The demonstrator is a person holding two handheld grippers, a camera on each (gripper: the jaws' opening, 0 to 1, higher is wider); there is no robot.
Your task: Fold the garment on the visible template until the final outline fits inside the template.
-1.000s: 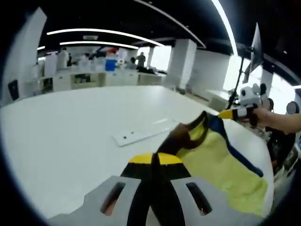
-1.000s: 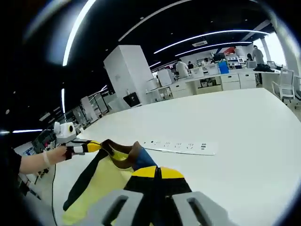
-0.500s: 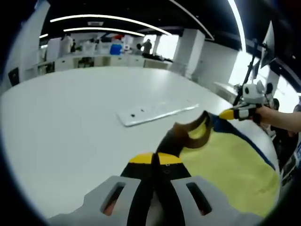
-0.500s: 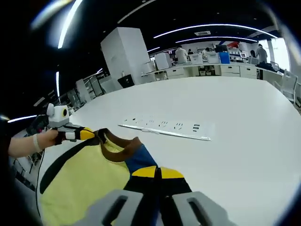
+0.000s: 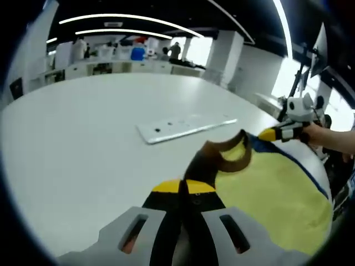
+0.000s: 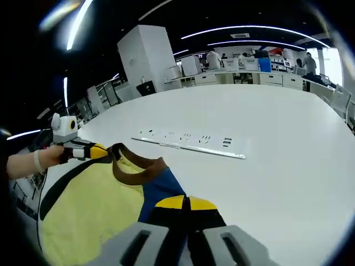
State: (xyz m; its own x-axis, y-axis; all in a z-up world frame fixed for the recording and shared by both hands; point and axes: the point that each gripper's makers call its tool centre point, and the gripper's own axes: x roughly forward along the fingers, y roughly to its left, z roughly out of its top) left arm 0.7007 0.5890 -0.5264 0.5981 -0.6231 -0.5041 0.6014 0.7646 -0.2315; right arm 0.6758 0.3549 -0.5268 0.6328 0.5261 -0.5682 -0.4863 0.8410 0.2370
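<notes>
Both my claws clamped on yellow garment (image 5: 266,188) shoulders: left claw (image 5: 183,187), right claw (image 6: 186,203). Garment held stretched above white desk (image 5: 72,144), near power strip (image 6: 188,145). Risk: uneven lowering wrinkles cloth; template not discernible.

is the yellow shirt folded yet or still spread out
Spread out, not folded. The yellow shirt hangs as one flat panel, stretched by its shoulders between the left gripper and right gripper.

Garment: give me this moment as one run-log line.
garment: yellow, held up by shoulders | left gripper: shut on garment | right gripper: shut on garment | table: white
</notes>
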